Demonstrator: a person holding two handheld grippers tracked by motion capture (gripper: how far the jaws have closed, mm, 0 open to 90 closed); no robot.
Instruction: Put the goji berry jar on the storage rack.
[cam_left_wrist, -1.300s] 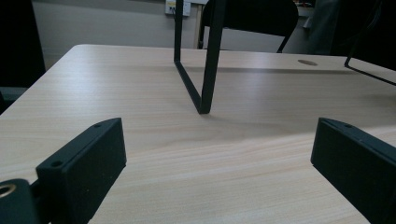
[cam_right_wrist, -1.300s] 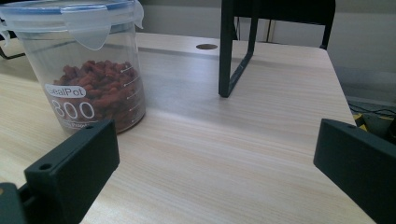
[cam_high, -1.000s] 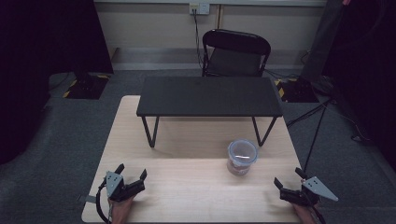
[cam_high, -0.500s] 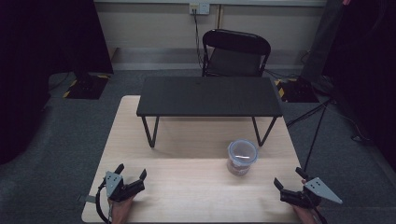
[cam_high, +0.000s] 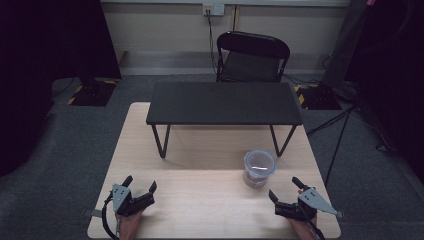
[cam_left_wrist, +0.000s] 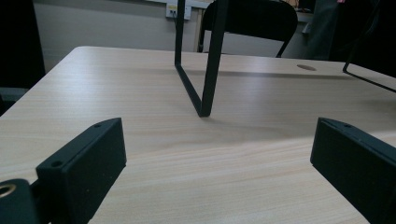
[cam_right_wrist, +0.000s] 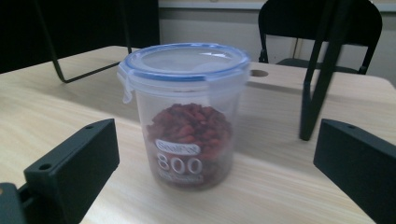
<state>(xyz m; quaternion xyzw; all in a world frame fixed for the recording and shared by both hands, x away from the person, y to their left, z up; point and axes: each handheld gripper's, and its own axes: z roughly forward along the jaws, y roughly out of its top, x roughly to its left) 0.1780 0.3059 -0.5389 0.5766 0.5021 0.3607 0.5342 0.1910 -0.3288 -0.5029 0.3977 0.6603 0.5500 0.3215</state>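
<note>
A big wooden table (cam_high: 200, 150) fills the middle of the room. On its far half stands a low black bench (cam_high: 224, 103) with thin metal legs. One of those legs (cam_left_wrist: 198, 70) stands close in front of the left gripper, and the wood between them is bare. Behind the table, by the wall, sits a black chair (cam_high: 252, 57).

A person stands at the near edge, and a hand holds a tool at each corner. The left gripper (cam_high: 138, 186) rests low at the near left corner. Its two black jaws are spread wide apart, and they hold nothing. The right gripper (cam_high: 286, 189) is at the near right corner. Its jaws are spread wide too, with nothing between them.

The clear plastic jar (cam_high: 258, 168) stands upright on the table, on the right side, in front of the bench's right legs. It is near the right gripper, a little ahead of it, and not touching it. In the right gripper view the jar (cam_right_wrist: 186, 114) stands straight ahead of the open jaws. A lid with a blue rim (cam_right_wrist: 184, 59) is shut on top. Small red bits (cam_right_wrist: 189, 127) fill the bottom part.
</note>
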